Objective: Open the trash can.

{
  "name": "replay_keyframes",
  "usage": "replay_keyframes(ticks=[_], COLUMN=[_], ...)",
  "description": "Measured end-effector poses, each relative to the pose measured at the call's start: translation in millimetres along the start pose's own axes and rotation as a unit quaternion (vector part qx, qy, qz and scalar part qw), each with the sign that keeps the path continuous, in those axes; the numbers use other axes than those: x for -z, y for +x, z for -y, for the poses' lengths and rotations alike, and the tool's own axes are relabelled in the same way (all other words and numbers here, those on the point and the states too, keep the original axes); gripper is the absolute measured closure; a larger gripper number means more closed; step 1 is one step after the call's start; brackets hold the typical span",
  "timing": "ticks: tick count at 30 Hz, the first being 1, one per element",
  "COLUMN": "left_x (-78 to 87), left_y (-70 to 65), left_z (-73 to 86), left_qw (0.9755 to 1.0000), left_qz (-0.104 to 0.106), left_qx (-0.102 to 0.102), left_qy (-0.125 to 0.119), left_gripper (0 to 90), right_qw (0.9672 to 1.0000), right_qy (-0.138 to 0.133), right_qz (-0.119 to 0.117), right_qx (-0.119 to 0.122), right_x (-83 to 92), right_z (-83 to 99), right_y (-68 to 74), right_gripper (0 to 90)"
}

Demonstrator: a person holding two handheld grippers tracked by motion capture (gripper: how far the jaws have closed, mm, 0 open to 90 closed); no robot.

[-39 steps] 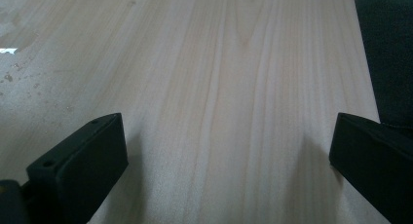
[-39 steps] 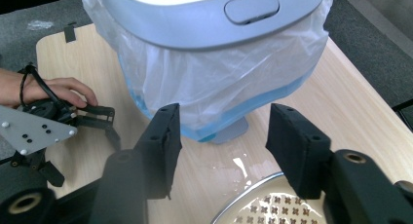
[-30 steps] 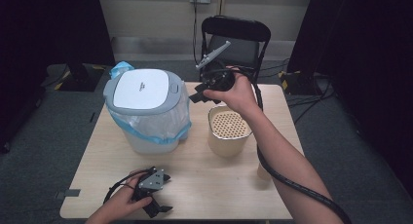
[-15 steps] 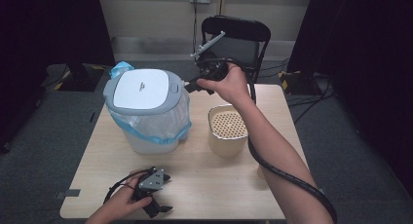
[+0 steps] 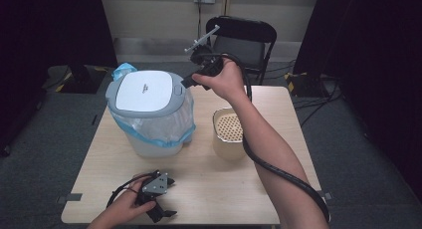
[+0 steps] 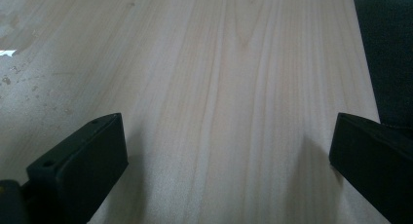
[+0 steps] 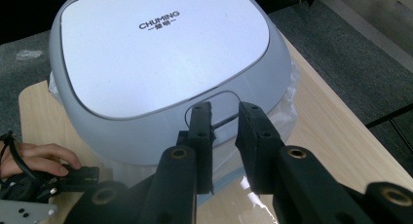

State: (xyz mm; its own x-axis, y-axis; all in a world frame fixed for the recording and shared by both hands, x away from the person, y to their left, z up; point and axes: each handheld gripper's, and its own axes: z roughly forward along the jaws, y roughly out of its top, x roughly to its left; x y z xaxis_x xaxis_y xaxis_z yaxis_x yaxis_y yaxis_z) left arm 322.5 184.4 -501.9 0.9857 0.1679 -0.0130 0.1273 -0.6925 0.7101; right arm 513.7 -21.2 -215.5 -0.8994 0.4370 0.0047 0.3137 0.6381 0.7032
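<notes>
A grey bin with a white lid [image 5: 147, 89] and a clear, blue-edged liner stands at the table's left middle; in the right gripper view the lid [image 7: 160, 53] reads CHUMING. My right gripper [image 5: 188, 82] hangs in the air just past the bin's right rear edge and angles down toward it. Its jaws are almost together with nothing between them, and the gripper [image 7: 224, 118] lines up with the lid's push button [image 7: 214, 104]. My left gripper [image 5: 171, 196] rests on the table near the front edge. Its jaws stand wide apart over bare wood [image 6: 229, 146].
A beige container with a perforated insert [image 5: 229, 127] stands right of the bin, under my right forearm. The light wooden table [image 5: 224, 189] sits on grey carpet. A black folding chair [image 5: 244, 37] stands behind the table's far edge.
My right gripper has risen and moved left, from above the beige container toward the bin's lid. The left gripper has stayed still on the table.
</notes>
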Motion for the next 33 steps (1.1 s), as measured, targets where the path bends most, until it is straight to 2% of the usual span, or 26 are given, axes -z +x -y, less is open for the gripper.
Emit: replay_keyframes(ticks=[13,19,27,33], left_x=[0.2,0.0,0.0,0.0], left_y=[0.3,0.0,0.0,0.0], left_z=[-0.1,0.0,0.0,0.0], left_qw=[1.0,1.0,1.0,1.0], left_qz=[-0.002,0.0,0.0,0.0], left_qx=[-0.003,0.0,0.0,0.0], left_qy=[0.0,0.0,0.0,0.0], left_gripper=[0.0,0.0,0.0,0.0], right_qw=[0.9999,1.0,1.0,0.9996], right_qy=[-0.007,-0.001,-0.006,-0.021], right_qz=[-0.001,-0.004,0.0,-0.011], right_qx=[-0.01,-0.001,-0.005,-0.012], right_x=[-20.4,-30.1,-33.1,-37.6], right_z=[-2.5,-2.0,-0.6,2.8], right_y=[-2.1,-0.5,-1.1,-4.3], right_gripper=[83.2,85.3,86.1,87.2])
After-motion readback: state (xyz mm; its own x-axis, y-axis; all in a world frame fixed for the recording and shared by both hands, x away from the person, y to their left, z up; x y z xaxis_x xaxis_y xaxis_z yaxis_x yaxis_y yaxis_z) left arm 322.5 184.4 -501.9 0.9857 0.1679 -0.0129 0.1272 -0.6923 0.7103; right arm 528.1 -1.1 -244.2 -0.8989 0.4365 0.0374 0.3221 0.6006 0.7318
